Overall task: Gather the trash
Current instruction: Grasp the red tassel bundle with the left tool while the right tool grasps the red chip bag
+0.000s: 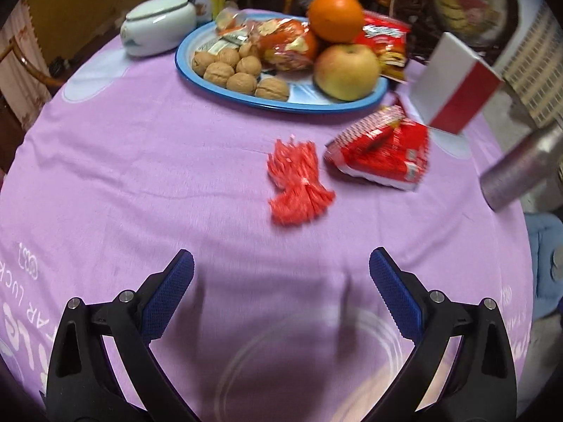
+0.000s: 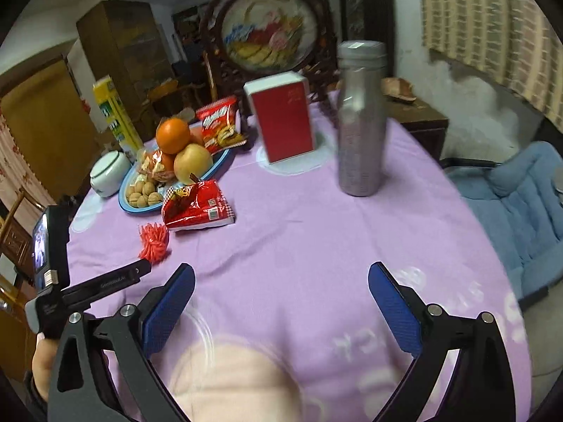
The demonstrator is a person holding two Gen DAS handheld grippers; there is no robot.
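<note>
A red snack wrapper [image 1: 381, 153] [image 2: 197, 209] lies flat on the purple tablecloth [image 1: 158, 176] [image 2: 299, 239], just in front of the blue fruit plate [image 1: 225, 93] [image 2: 218, 165]. Beside it, nearer me, lies a small bundle of red shredded strips [image 1: 299, 183] [image 2: 154, 242]. My left gripper [image 1: 281, 281] hovers open over the cloth, well short of the strips, with nothing between its blue pads. My right gripper [image 2: 281, 288] is also open and empty, farther right over bare cloth. The left gripper body [image 2: 52, 281] and the hand holding it show at the right wrist view's left edge.
The plate holds walnuts [image 1: 239, 70], an apple [image 1: 346, 70], an orange [image 1: 334, 17] and packaged snacks. A red-and-white box [image 2: 283, 119], a silver bottle [image 2: 360, 119], a white lidded jar [image 1: 158, 30] and a yellow carton [image 2: 112, 116] stand on the table. A blue cushioned chair [image 2: 520, 204] sits right.
</note>
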